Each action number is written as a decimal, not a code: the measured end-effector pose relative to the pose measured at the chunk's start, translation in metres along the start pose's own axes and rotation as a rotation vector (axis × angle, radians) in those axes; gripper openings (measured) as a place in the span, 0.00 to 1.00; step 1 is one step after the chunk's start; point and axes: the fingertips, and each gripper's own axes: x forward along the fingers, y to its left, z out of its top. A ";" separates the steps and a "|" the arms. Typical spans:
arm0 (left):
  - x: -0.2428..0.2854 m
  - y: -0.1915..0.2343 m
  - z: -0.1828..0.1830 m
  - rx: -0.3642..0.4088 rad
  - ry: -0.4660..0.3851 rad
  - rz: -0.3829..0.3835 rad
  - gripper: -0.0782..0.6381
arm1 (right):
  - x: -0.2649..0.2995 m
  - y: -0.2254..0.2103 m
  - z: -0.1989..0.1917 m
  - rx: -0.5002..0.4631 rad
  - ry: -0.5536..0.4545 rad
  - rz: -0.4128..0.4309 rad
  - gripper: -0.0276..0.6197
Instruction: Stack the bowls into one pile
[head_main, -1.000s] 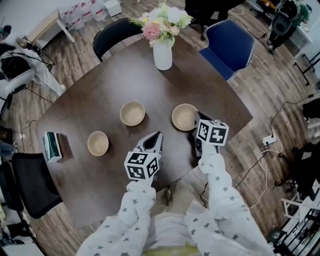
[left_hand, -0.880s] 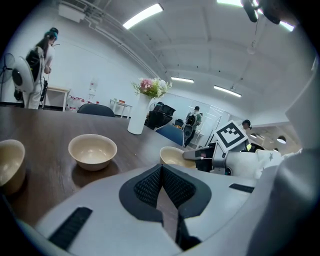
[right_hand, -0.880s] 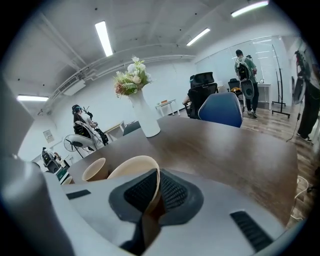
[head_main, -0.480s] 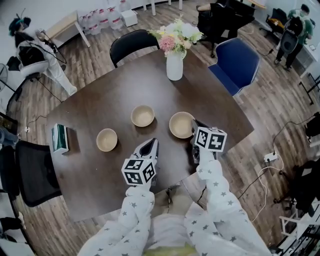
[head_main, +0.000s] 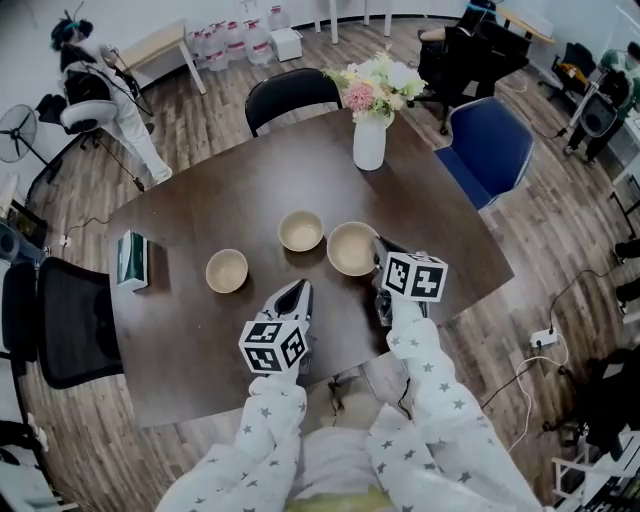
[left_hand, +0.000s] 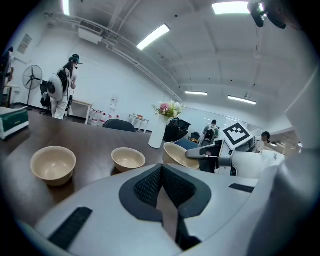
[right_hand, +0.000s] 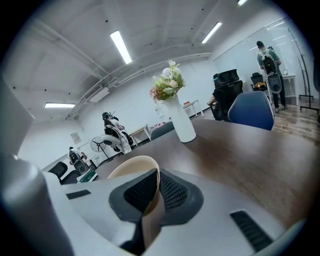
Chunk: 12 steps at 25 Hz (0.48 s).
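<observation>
Three beige bowls are on or over the dark round table (head_main: 200, 330). The left bowl (head_main: 227, 270) (left_hand: 53, 164) and the middle bowl (head_main: 301, 230) (left_hand: 128, 158) rest on the tabletop. The large right bowl (head_main: 352, 248) (left_hand: 179, 155) (right_hand: 131, 171) hangs tilted above the table. My right gripper (head_main: 380, 258) (right_hand: 152, 192) is shut on its near rim, which sits between the jaws. My left gripper (head_main: 298, 293) (left_hand: 162, 181) is shut and holds nothing, in front of the middle and left bowls.
A white vase of flowers (head_main: 371, 130) (right_hand: 181, 120) stands at the table's far side. A green box (head_main: 131, 260) lies near the left edge. A black chair (head_main: 290, 95), a blue chair (head_main: 490, 150) and another black chair (head_main: 50, 325) surround the table. A person (head_main: 100, 90) stands far left.
My right gripper has lifted the large bowl off the table and carried it left, toward the middle bowl. My left gripper has also risen slightly and stays shut.
</observation>
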 end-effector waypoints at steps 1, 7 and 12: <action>-0.002 0.003 0.002 -0.001 -0.004 0.006 0.15 | 0.002 0.005 0.002 -0.001 -0.002 0.009 0.09; -0.014 0.025 0.007 -0.010 -0.014 0.044 0.15 | 0.018 0.028 0.010 -0.003 -0.040 0.029 0.09; -0.016 0.040 0.005 -0.024 0.002 0.058 0.15 | 0.036 0.046 0.013 -0.002 -0.067 0.043 0.09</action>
